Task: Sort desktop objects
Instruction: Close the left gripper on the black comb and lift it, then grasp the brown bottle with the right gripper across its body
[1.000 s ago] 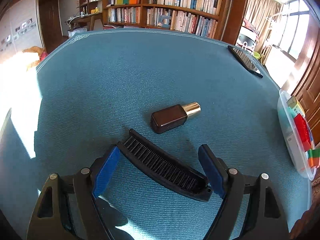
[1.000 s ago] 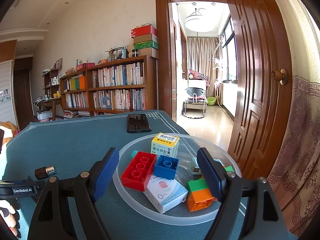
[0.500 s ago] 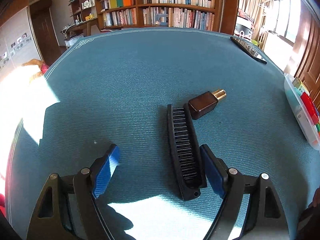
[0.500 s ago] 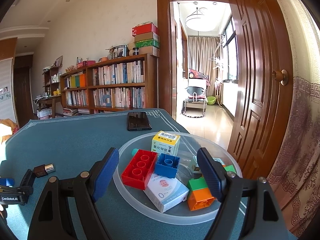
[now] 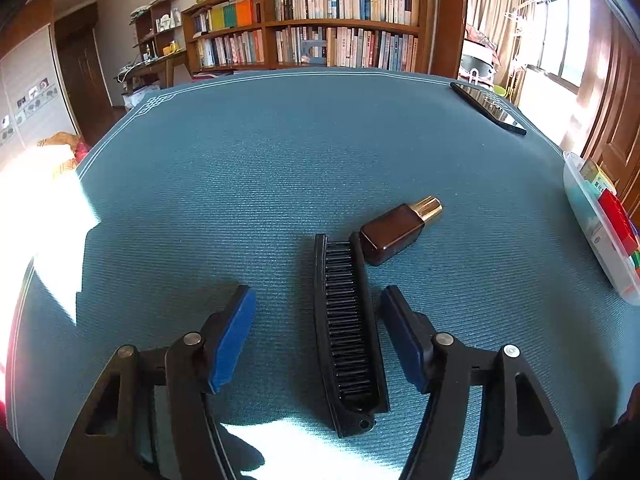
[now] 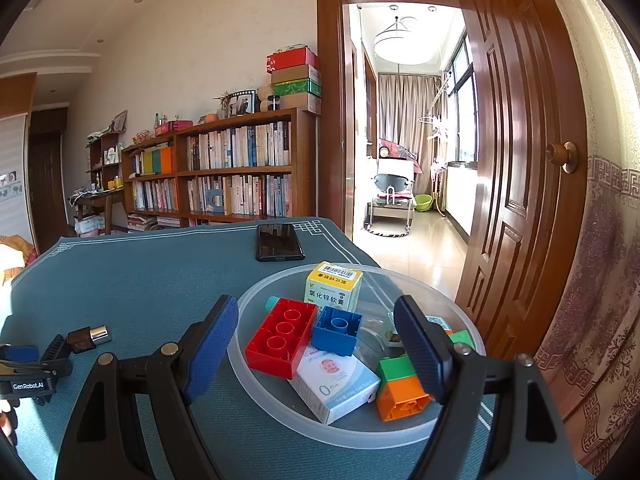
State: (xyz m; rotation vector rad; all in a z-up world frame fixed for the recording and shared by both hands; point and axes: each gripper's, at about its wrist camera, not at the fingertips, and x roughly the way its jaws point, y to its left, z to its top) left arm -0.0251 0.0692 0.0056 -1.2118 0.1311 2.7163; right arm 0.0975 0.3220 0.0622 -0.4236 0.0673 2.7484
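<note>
A black folding comb (image 5: pixel 348 332) lies on the blue tablecloth, lengthwise between the fingers of my left gripper (image 5: pixel 316 300). The jaws are closing; the comb sits close to the right pad (image 5: pixel 400 336), while the left pad (image 5: pixel 232 332) is still well apart from it. A brown bottle (image 5: pixel 396 228) with a gold cap lies touching the comb's far end. My right gripper (image 6: pixel 316 308) hangs open above the round clear tray (image 6: pixel 256 380), holding nothing. In the right wrist view the comb (image 6: pixel 54 348) and bottle (image 6: pixel 86 338) show at far left.
The tray holds a red brick (image 6: pixel 280 336), a blue brick (image 6: pixel 336 330), green and orange bricks (image 6: pixel 400 388) and two small boxes. A black phone (image 6: pixel 278 242) lies at the table's far edge. Bookshelves and an open door stand beyond the table.
The left gripper's jaws have narrowed around the comb, which now lies lengthwise between them instead of across. The right gripper and the tray have not moved.
</note>
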